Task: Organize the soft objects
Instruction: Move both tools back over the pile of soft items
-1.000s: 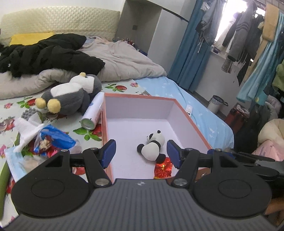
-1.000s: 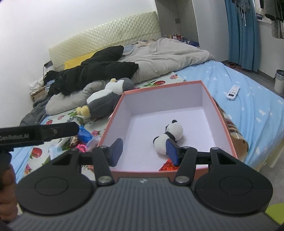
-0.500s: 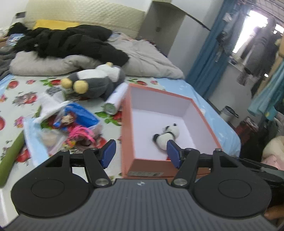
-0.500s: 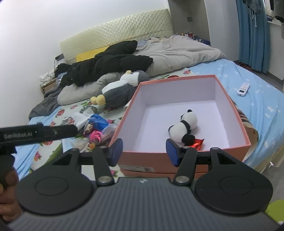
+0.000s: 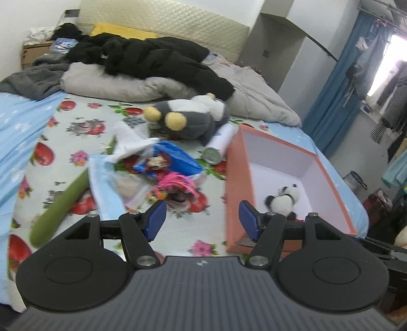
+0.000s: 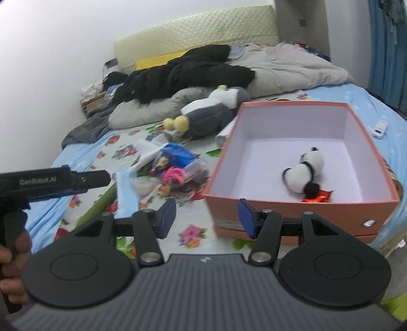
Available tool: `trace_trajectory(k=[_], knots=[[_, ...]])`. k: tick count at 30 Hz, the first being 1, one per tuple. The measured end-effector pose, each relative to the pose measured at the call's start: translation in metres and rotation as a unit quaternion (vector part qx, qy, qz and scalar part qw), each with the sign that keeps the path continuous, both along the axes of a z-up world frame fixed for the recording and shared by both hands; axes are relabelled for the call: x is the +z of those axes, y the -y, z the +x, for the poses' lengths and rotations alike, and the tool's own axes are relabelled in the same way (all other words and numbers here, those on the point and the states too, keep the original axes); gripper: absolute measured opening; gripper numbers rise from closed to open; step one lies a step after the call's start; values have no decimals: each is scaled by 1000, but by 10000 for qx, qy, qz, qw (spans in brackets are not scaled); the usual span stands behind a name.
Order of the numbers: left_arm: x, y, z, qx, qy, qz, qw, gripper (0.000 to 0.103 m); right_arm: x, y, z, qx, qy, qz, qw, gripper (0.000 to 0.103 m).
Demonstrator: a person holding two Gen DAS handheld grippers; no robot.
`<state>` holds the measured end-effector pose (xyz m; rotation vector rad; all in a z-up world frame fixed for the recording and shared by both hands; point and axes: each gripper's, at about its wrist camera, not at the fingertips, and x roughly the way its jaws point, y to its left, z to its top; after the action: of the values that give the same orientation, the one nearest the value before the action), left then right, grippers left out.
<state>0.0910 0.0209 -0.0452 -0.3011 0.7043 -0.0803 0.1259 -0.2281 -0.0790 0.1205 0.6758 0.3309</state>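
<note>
Wall (image 6: 51,63): was plain white.
Headboard (image 5: 162,23): was cream, quilted.
Curtain (image 5: 328,101): was blue, beside a bright window (image 5: 386,66).
Bed sheet (image 5: 20,122): was light blue.

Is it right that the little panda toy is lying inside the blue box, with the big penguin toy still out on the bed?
Not quite: the box is salmon-orange, not blue, as the right wrist view shows. The little panda toy does lie inside it, and the big penguin toy is still out on the bed.

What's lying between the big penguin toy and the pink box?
A white spray can lies on its side between the penguin toy and the pink box, shown best in the left wrist view.
</note>
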Motion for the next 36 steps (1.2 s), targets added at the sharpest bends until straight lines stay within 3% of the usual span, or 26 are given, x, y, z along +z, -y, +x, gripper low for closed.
trace_trajectory(k=[15,28,36], knots=[[-34,-85,-13,655,-377,-139,9970,69,-20,-82,15,564,-258,-213,9978,57],[-102,-104,41,1022,-693,-175,9922,69,-54,-99,73,569,-386,-154,9975,57],[-151,-116,75,1182,-943,-262,9882,69,-87,-122,122,589,-695,-30,9958,57]])
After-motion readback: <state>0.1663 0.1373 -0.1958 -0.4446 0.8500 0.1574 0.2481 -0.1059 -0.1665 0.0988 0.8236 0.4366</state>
